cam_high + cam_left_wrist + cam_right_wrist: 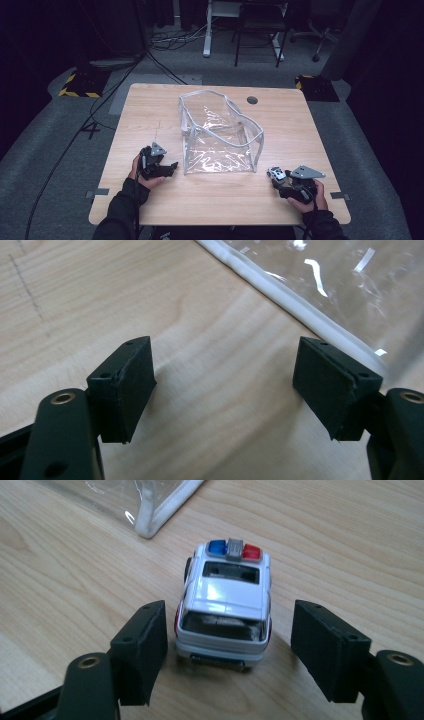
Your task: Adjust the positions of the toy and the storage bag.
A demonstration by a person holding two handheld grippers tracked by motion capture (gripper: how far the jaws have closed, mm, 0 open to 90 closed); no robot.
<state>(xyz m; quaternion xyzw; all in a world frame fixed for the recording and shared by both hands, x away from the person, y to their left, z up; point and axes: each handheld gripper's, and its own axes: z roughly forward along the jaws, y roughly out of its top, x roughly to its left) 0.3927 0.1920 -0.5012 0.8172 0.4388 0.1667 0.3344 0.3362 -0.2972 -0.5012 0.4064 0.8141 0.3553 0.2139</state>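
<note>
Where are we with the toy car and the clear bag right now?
Done: nothing to see yet; the bag stands open on the table with nothing visible inside. In hand: the right gripper brackets the toy police car, fingers apart and not pressing; the car sits on the table. The left gripper is open beside the bag's edge, holding nothing. Left: probably grip the car and put it in the bag.

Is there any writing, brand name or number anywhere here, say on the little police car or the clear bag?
No text can be read.
Toy police car: no lettering shows on its roof or rear; the rear plate area is too blurred to read.
Clear bag: no print or label shows.
Table: bare wood, no markings.
</note>
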